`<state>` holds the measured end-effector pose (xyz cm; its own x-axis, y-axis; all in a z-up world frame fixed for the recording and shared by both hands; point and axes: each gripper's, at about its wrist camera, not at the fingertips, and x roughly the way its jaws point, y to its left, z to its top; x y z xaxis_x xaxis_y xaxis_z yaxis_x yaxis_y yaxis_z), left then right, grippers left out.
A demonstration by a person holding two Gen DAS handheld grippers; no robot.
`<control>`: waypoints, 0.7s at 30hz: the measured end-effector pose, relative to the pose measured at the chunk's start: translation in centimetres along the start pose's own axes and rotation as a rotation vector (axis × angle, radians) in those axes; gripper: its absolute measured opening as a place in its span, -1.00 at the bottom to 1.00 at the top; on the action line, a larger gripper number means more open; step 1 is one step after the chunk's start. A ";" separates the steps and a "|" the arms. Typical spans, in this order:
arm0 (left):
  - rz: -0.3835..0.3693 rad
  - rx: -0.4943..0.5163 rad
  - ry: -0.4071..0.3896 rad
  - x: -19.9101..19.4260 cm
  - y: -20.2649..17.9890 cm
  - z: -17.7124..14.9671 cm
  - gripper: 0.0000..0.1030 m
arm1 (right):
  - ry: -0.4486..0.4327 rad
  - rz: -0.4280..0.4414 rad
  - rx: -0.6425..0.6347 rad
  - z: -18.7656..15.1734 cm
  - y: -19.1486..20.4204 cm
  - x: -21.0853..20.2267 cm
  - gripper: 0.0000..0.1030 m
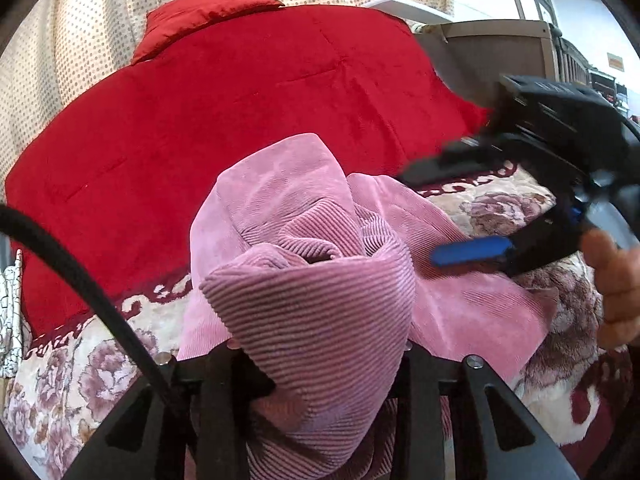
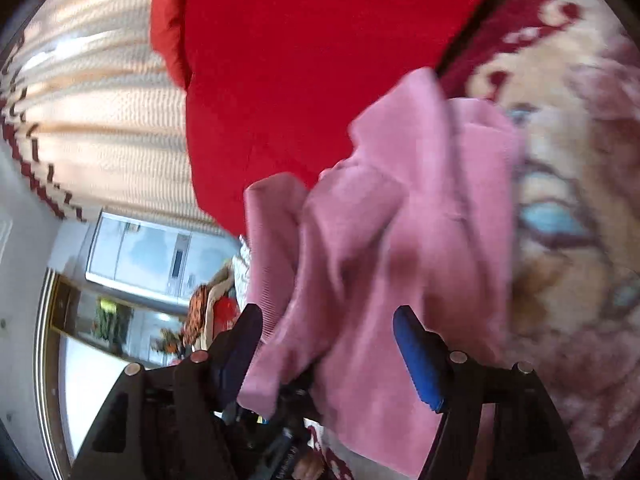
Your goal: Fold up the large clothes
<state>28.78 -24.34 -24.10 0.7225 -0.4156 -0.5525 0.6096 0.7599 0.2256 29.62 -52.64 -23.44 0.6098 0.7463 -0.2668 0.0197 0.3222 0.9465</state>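
A pink corduroy garment (image 1: 320, 280) lies bunched on a floral blanket (image 1: 520, 208). My left gripper (image 1: 320, 364) is shut on a thick fold of it, and the cloth hides the fingertips. My right gripper (image 1: 452, 216) is seen from the left wrist at the right, open, its blue pad (image 1: 472, 250) just above the garment. In the right wrist view the right gripper (image 2: 328, 320) stands open with the pink garment (image 2: 400, 220) hanging between its spread fingers, the blue pad (image 2: 416, 356) at the right. That view is blurred.
A large red quilt (image 1: 240, 100) lies on the bed behind the garment, with a red pillow (image 1: 200, 20) at its far end. A dotted cream curtain (image 1: 80, 20) hangs behind. A black cable (image 1: 80, 280) crosses the left. A wooden headboard (image 1: 500, 48) is at the right.
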 end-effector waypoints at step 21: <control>-0.388 -0.257 -0.089 -8.1 11.2 -2.7 0.47 | 0.011 -0.176 -0.130 0.5 1.0 8.1 -0.49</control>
<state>28.90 -11.09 -19.28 0.4888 -0.7261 -0.4835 0.7478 0.6342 -0.1964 35.01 -46.56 -24.53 0.5973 0.6779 -0.4286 0.0225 0.5200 0.8539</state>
